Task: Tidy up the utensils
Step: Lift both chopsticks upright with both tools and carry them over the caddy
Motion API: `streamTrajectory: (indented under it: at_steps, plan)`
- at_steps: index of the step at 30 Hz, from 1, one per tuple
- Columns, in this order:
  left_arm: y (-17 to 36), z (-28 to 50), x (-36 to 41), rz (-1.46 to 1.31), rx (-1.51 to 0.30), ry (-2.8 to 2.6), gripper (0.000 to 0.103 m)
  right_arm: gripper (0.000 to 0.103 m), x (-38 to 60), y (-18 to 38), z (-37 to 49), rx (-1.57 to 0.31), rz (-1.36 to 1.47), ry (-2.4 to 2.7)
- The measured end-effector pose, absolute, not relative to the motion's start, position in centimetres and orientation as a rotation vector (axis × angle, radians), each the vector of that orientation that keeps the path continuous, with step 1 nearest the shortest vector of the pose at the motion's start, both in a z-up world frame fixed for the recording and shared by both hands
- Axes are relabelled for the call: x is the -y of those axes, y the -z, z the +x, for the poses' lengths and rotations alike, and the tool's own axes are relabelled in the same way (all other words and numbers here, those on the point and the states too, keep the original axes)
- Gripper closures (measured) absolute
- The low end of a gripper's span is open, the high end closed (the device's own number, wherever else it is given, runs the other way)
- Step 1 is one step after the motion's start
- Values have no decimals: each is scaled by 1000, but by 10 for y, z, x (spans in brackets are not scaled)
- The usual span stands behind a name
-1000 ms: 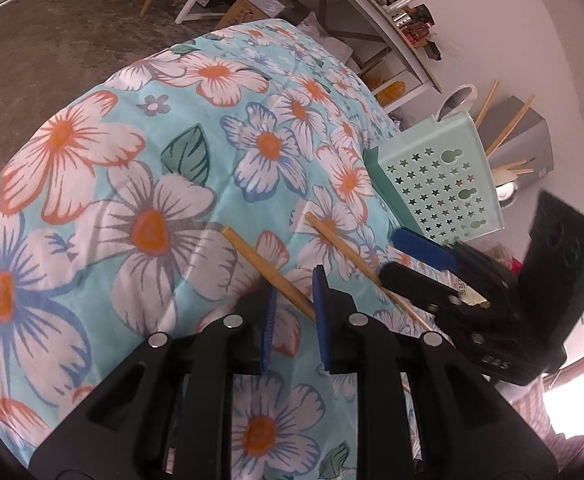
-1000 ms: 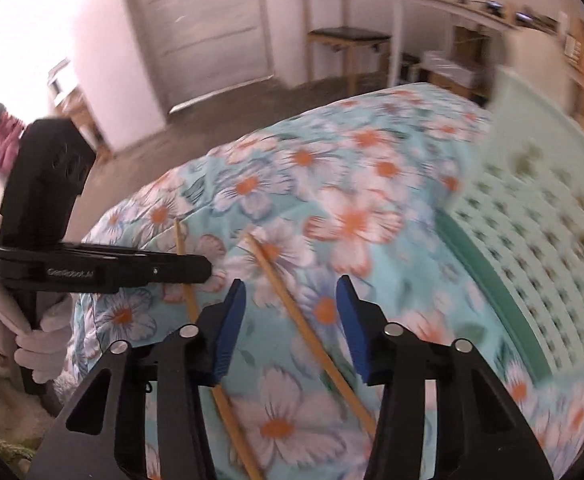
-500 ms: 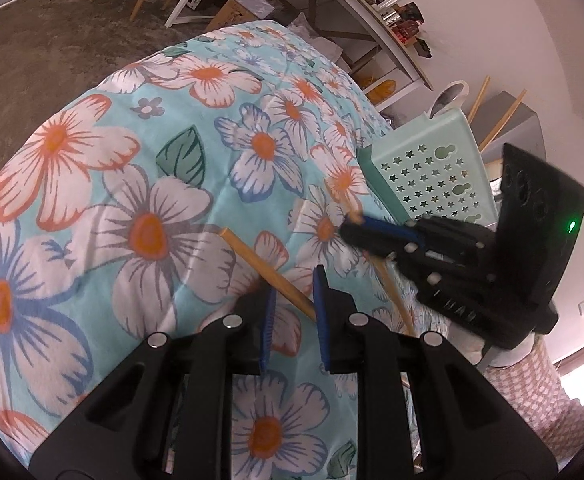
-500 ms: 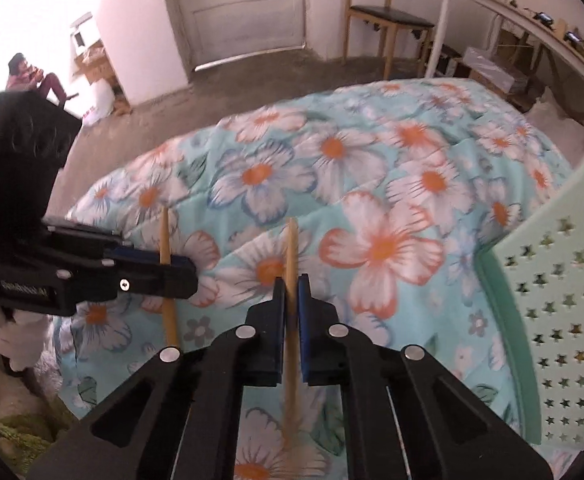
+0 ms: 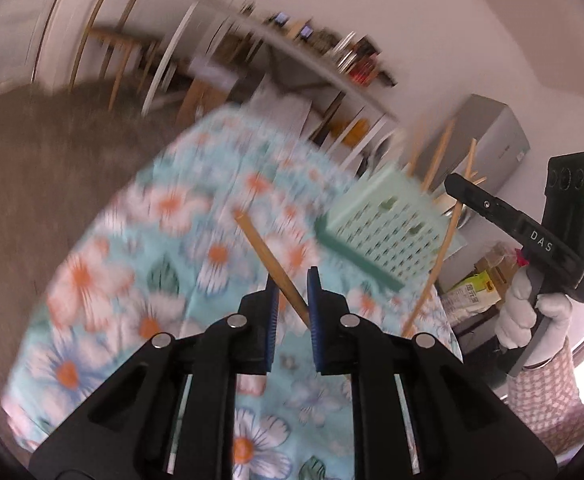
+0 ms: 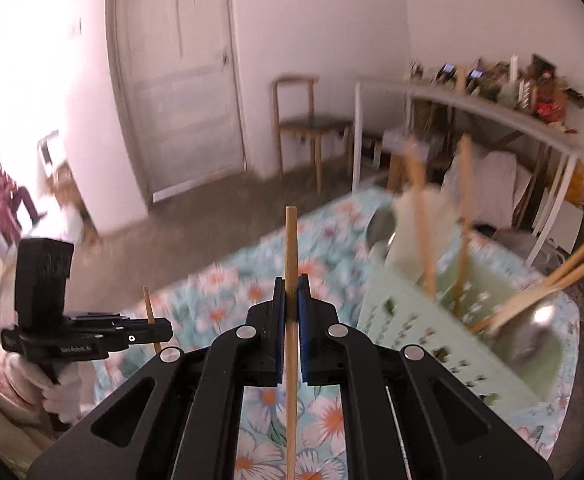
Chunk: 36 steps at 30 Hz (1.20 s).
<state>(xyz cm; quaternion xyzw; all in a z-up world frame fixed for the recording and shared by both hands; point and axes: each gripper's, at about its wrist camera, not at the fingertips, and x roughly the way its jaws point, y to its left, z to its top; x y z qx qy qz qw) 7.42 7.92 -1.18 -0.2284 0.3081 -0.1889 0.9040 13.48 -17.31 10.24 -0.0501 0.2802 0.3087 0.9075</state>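
1. Chopsticks ride in both grippers above the flowered tablecloth (image 5: 140, 280): at left, the left gripper (image 5: 292, 312) has its jaws closing on a chopstick (image 5: 270, 260) that crosses slantwise between the blue pads, clear of the cloth.

2. At centre, the right gripper (image 6: 291, 312) has its fingers pressed tight on a second chopstick (image 6: 291, 248), held upright and running on below the jaws.

3. At right, the pale green perforated basket (image 6: 404, 312) stands on the cloth and already holds several chopsticks (image 6: 464, 216) leaning upright, a metal spoon (image 6: 532, 332) and a white utensil (image 6: 408, 224). By that showing the sorting looks well along; the two held sticks have yet to go in, and no other loose utensil shows on the cloth.

4. Around the table: a wooden chair (image 6: 308, 124), a door (image 6: 180, 72) and a cluttered white shelf (image 6: 492, 108) along the wall. The sticks leaning in the basket could block the drop, and the two grippers work near each other.
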Motion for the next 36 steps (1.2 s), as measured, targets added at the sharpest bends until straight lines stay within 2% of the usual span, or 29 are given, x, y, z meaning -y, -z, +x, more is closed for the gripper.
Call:
streamTrajectory:
  at_steps: [4,13,25,36]
  plan:
    - [-13,64,-71,-353,-554,379,92,97,181,-102,125,-558,-82,-621]
    - [-33,59,-53,-298,-518,369,93,97,207,-96,111,-543,-11,-590]
    - [-51,56,-32,-231,-488,406,95,97,262,-139,73,-370,66,-487]
    - [-125,66,-4,-189,-338,523,98,97,299,-141,41,-300,164,-429]
